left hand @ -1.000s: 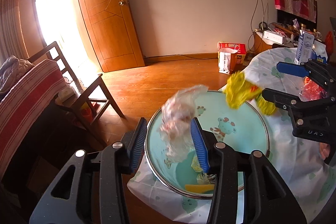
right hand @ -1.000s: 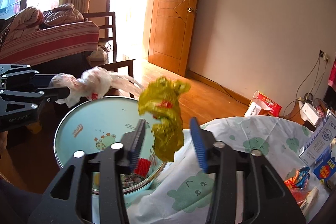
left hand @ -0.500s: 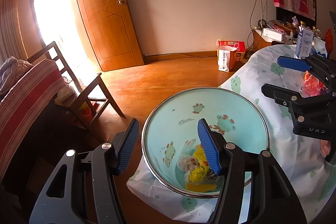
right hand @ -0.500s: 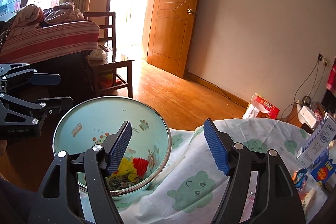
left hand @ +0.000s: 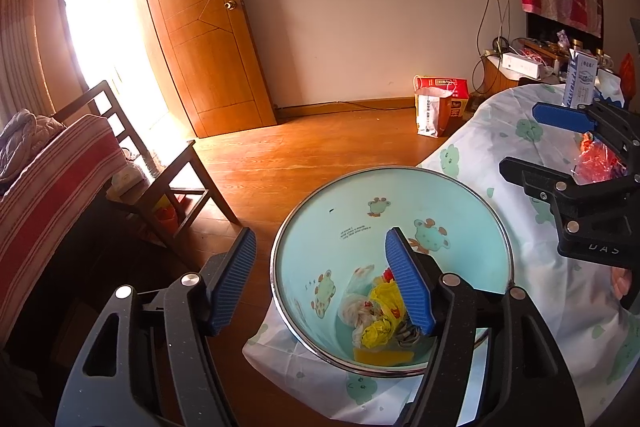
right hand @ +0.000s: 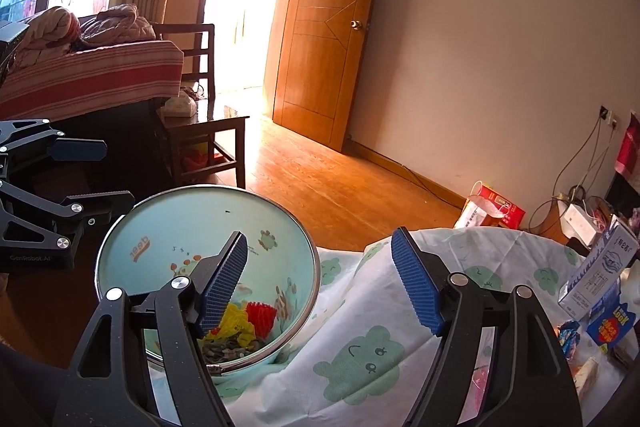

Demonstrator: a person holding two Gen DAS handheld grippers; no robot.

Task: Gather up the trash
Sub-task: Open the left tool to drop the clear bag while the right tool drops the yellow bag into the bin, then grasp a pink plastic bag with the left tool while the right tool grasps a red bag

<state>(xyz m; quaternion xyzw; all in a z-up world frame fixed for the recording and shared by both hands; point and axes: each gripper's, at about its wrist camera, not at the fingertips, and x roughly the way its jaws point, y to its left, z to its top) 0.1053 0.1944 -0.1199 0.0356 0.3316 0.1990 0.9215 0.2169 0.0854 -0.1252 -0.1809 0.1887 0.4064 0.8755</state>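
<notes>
Pale blue inside, with cartoon animals printed on its wall, the bin (left hand: 400, 211) stands at the edge of the table (left hand: 520, 147), against the hanging printed cloth (right hand: 360, 347). At its bottom lies the trash: a crumpled yellow wrapper (left hand: 384, 311), a whitish plastic bag (left hand: 360, 307) just beside it, a flat yellow piece (left hand: 380, 355) and a red scrap (right hand: 261, 315).

The left gripper (left hand: 320, 283) hangs over the bin's near rim, its jaws apart and having just been opening, with nothing between them. The right gripper (right hand: 316, 283) hovers over the bin's table side, one finger above the bin, the other above the cloth; its jaws too have just been opening and hold nothing.

On the table farther back stand a white-and-blue carton (right hand: 600, 275) and a small blue box (right hand: 610, 323), with a red wrapper (left hand: 596, 163) lying near them.
</notes>
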